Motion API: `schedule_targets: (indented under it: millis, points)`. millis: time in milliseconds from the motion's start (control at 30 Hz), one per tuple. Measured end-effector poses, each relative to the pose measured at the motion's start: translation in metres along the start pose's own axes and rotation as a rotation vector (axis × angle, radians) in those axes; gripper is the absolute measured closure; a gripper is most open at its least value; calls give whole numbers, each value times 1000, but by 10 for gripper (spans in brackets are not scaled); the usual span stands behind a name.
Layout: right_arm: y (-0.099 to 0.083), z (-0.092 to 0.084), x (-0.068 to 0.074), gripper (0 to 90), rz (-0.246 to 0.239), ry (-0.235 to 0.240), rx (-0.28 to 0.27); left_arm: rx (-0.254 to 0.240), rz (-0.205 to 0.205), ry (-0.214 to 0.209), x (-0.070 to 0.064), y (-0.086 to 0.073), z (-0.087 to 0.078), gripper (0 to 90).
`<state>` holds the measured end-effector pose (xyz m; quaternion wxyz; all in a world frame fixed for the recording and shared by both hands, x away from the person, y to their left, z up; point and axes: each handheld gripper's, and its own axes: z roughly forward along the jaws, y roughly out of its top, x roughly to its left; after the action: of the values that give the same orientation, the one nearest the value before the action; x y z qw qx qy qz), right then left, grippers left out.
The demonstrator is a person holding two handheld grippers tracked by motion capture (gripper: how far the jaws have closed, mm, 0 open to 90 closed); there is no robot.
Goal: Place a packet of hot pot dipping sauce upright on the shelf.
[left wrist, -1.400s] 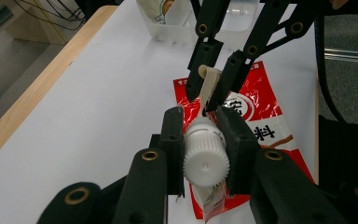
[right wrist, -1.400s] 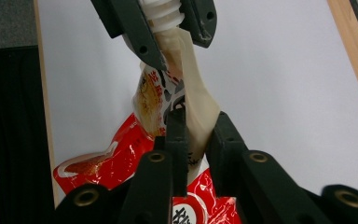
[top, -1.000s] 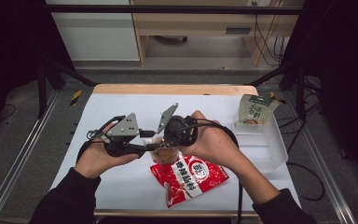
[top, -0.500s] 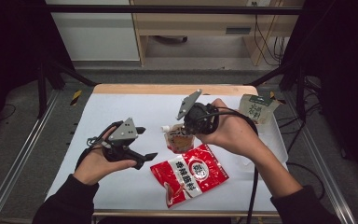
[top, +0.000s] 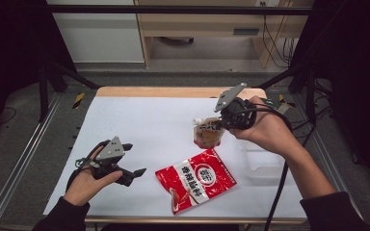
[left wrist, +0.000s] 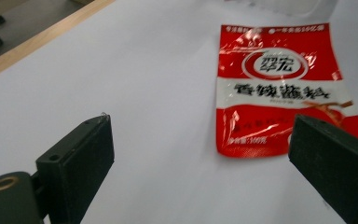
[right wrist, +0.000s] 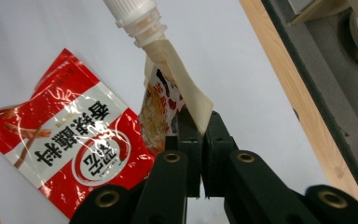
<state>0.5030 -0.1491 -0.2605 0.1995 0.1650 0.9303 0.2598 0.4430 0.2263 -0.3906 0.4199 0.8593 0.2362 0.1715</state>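
I had the right gripper (top: 218,126) up over the counter (top: 149,120) toward its far right corner, jaws pinched tight on the edge of a small spouted pouch (top: 207,134) that hung off the surface. In the right gripper view the pouch (right wrist: 165,100) ran away from the jaws with its white screw spout (right wrist: 137,16) cut off at the top of the frame, and its print was too crumpled for me to read.

My left gripper (top: 134,163) sat low near the counter's near left corner, its jaws having just been opening and now spread wide with nothing between them. In the left gripper view the right-hand jaw covered the lower corner of the red sachet (left wrist: 279,88).

That red sachet (top: 196,179) lay flat near the near edge, about mid-counter, between my two hands. A clear tray (top: 265,161) by the right edge was faint, and my right forearm hid part of it.
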Motion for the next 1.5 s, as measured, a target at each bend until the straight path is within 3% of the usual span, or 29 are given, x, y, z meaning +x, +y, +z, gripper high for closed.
schedule_targets:
  millis: [233, 400, 500, 733, 1233, 1500]
  points:
    - [-24, -3, -17, 887, 30, -27, -5, 41, -27, 55, 3, -36, -1, 65]
    - [-34, -7, -28, 887, 35, -50, -30, 34, -49, 98, 6, -48, -4, 58]
    - [-38, -11, -33, 888, 41, -65, -38, 35, -61, 102, 7, -54, -5, 57]
    - [-51, -24, -50, 887, 62, -116, -44, 7, -74, 143, 4, -64, -5, 58]
    - [-91, -46, -75, 888, 131, -225, -87, 22, -97, 152, 5, -73, -5, 56]
    - [-110, -50, -83, 889, 169, -264, -68, 38, -86, 141, 2, -75, -2, 56]
